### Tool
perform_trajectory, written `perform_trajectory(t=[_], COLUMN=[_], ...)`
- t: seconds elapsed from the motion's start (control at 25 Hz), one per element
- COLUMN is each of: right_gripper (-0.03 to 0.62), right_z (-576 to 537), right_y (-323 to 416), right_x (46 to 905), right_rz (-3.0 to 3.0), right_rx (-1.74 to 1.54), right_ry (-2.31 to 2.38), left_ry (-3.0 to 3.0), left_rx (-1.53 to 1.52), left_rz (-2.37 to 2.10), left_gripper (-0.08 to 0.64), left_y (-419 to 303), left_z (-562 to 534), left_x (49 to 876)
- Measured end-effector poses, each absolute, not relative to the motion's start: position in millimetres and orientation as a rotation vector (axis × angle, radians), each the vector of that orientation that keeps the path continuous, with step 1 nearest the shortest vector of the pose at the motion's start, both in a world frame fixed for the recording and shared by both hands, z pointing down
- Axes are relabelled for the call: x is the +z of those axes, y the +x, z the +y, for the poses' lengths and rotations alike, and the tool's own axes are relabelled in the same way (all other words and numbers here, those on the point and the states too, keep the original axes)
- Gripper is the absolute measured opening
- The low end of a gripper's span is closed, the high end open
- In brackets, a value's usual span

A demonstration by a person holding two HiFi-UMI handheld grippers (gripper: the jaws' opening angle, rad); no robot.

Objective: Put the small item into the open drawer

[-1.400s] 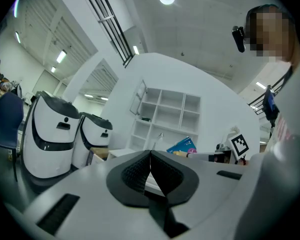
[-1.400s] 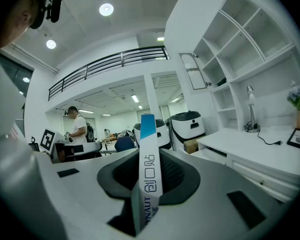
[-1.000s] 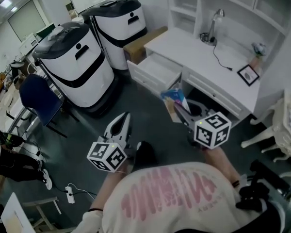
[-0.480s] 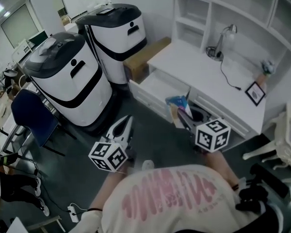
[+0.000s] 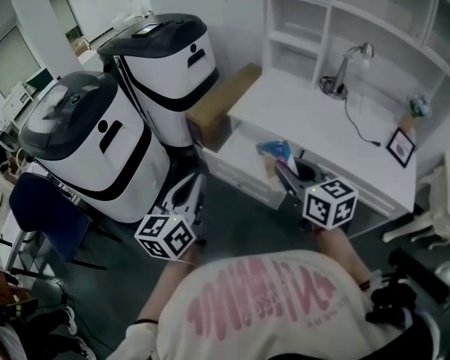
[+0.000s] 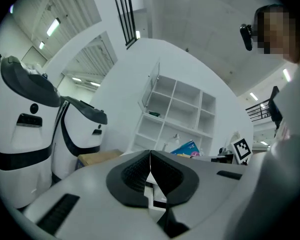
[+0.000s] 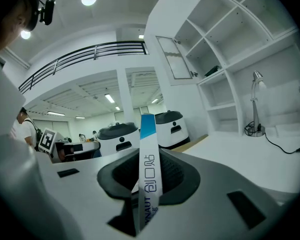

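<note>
**A:** Left fingers [image 6: 131, 173] are closed pad to pad with nothing between them. Right fingers [image 7: 176, 174] are clamped on the small item [image 7: 149, 149]. It's a flat white packet with a blue end, edge-on to that camera, sticking up past the tips.

**B:** Where's the item in the head view?

**A:** In the right gripper [image 5: 283, 169], off any surface. Its blue face shows just past the jaw tips, over the right end of the open drawer [image 5: 238, 150], at the front edge of the desk [image 5: 315, 118]. It isn't lying in the drawer.

**B:** Left gripper?

**A:** The left gripper [image 5: 195, 180] is empty, held out in front of the person [image 5: 270, 306], well apart from the right one. Its tips show over dark floor [image 5: 247, 223], just beside the nearer machine [image 5: 82, 137].

**B:** What else is around the desk?

**A:** 2 white-and-black machines stand left of it; the farther machine [image 5: 169, 55] is by the wall. A cardboard box [image 5: 214, 103] sits between that one and the desk. The desk top has 1 lamp [image 5: 345, 66] with its cable and 1 framed picture [image 5: 400, 147]. The shelf unit [image 5: 337, 6] is above, and a blue chair [image 5: 41, 216] is at lower left.

**B:** Drawer contents?

**A:** Can't tell. The visible inside looks plain white, and the item covers part of it.
</note>
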State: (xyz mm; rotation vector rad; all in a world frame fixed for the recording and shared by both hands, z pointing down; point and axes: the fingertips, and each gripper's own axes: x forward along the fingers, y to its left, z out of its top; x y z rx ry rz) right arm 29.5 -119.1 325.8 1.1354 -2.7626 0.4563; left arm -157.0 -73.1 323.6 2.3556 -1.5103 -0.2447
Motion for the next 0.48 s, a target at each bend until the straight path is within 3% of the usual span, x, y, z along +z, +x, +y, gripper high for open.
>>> perform_trajectory(t=[0.48], right_gripper=[0.089], right_z=[-178.9], right_y=[-1.7], right_x=[341.5], right_rz=[-2.701], right_rx=[0.461], right_ry=[1.192], left_ry=[2.313], left_rx=[-0.246], left_rz=[-1.554], left_gripper=[0.031], left_y=[-206.5], left_z=[-130.2], left_x=[340.9])
